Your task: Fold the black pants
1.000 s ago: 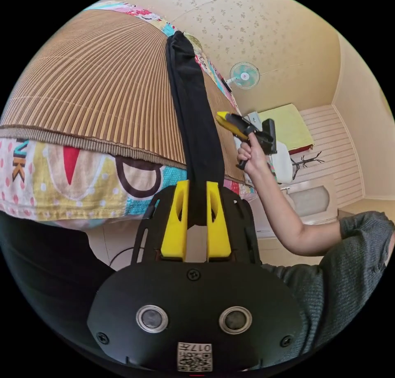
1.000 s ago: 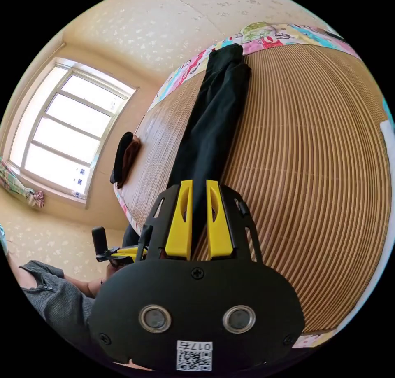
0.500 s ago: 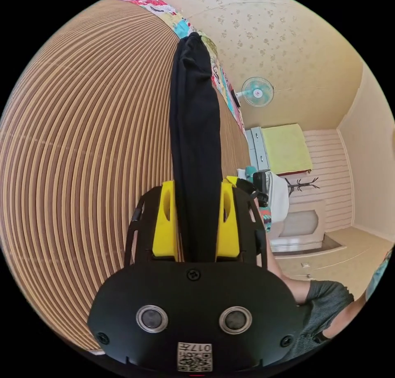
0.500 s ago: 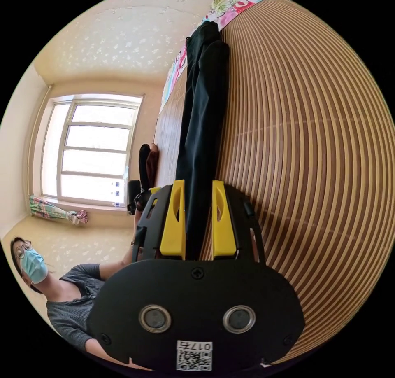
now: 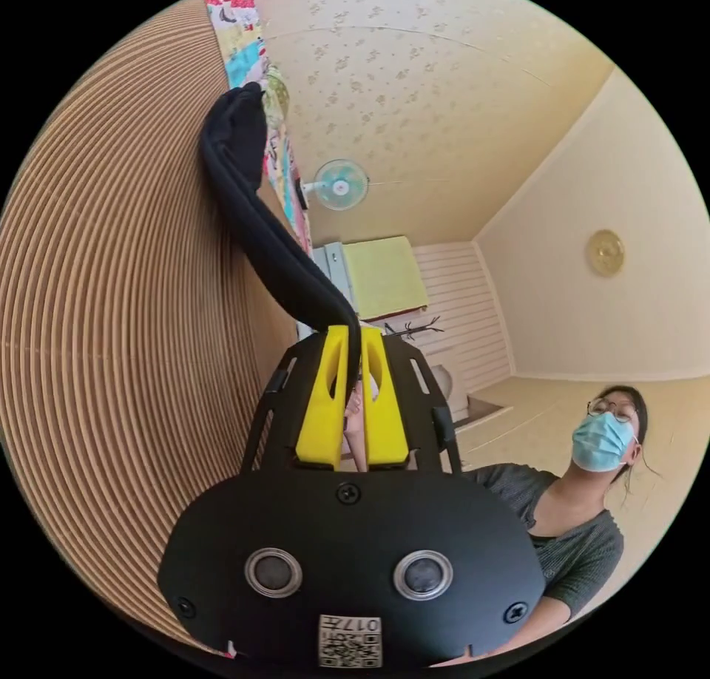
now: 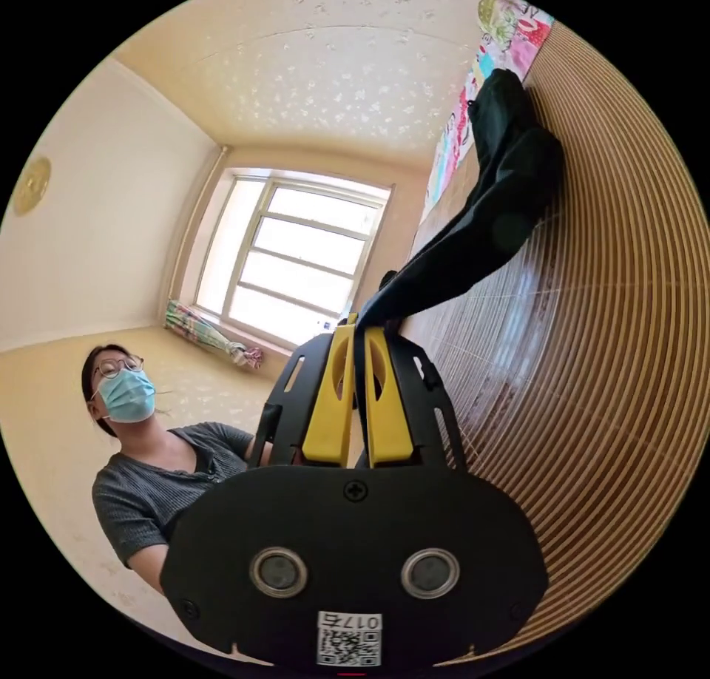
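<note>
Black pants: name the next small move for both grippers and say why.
Probably carry the lifted end toward the far end and lay it down. Both the left gripper and right gripper are clamped on the black pants, which arch up off the bamboo mat while the far end rests there.

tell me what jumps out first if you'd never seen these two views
The black pants stand out first: a dark band rising off the striped bamboo mat into the closed yellow jaws of the left gripper. In the right gripper view the right gripper pinches the same cloth, lifted in an arc above the mat. Next comes the bright window beyond the bed.
</note>
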Demonstrator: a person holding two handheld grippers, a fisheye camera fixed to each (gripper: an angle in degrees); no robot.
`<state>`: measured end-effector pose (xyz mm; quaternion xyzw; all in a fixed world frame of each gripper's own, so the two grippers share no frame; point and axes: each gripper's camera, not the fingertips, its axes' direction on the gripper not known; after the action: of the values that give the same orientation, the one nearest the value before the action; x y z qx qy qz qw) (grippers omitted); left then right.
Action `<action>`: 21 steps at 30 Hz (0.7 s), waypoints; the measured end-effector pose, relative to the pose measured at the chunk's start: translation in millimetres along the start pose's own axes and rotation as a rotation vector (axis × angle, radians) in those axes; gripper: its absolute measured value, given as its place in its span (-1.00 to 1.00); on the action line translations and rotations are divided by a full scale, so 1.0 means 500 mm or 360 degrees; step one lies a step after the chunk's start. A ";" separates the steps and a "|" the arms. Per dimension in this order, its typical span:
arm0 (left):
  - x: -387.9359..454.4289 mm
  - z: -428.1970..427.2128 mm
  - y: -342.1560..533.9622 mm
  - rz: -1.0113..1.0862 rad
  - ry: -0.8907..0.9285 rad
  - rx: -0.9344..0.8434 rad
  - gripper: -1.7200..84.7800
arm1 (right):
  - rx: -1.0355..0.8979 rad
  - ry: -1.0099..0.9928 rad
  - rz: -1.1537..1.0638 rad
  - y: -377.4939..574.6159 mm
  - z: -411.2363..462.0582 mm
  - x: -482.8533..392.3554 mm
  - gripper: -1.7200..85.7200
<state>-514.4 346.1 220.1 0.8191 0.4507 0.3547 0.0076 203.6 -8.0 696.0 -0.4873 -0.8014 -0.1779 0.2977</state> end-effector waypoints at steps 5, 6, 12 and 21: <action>0.309 -0.006 0.149 0.0427 -0.0184 0.0024 -0.84 | -0.0045 0.0033 -0.0308 0.081 -0.004 -0.220 -0.91; 0.348 -0.005 0.165 0.0482 -0.0231 0.0033 -0.85 | -0.0046 0.0018 -0.0397 0.099 -0.005 -0.282 -0.91; 0.762 0.024 0.330 0.1097 -0.0281 0.0135 -0.87 | -0.0079 -0.0068 -0.0992 0.187 0.003 -0.637 -0.91; 1.105 0.078 0.491 0.1433 -0.0216 0.0322 -0.88 | 0.0150 0.0152 -0.1188 0.277 0.032 -0.940 -0.92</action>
<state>-122.5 623.2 589.9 0.9512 0.0810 0.2227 -0.1976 485.0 -251.9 377.4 -0.1386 -0.9163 -0.2596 0.2716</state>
